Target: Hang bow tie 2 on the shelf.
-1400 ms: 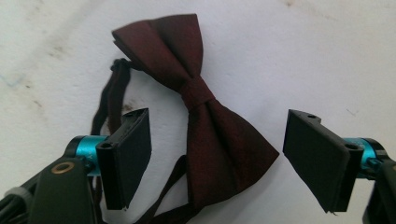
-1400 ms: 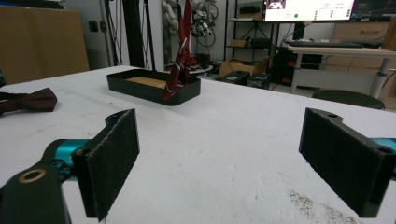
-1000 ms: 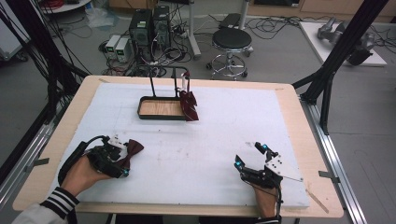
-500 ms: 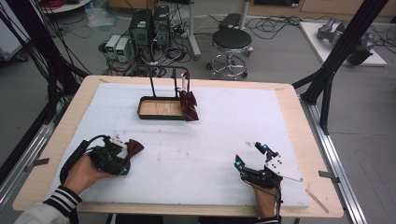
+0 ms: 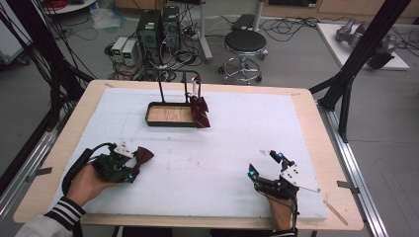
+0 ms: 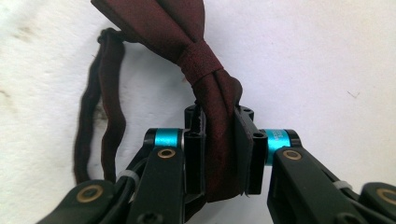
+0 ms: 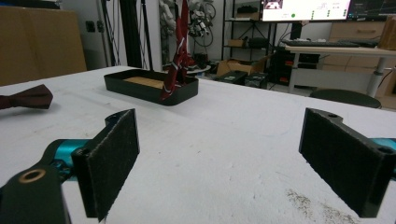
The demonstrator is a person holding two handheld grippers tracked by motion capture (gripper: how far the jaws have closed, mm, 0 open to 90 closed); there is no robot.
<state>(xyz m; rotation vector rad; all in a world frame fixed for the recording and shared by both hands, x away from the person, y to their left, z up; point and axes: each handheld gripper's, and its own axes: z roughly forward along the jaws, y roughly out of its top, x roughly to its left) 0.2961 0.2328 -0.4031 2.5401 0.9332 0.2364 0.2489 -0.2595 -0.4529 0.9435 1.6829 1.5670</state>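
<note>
No legible text, label, brand or number on anything. The monitor (image 7: pixel 306 9) at the back of the right gripper view shows bright panels with coloured dots, too small and blurred to read. The cardboard boxes (image 7: pixel 233 67) beneath it bear no readable print.

Matt maroon cloth bow tie (image 6: pixel 205 70)

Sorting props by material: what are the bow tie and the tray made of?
Bow tie: dark red woven cloth, matte, by its visible weave and soft folds. Tray: black walls, probably metal or plastic; its floor looks like light wood, showing grain.
</note>
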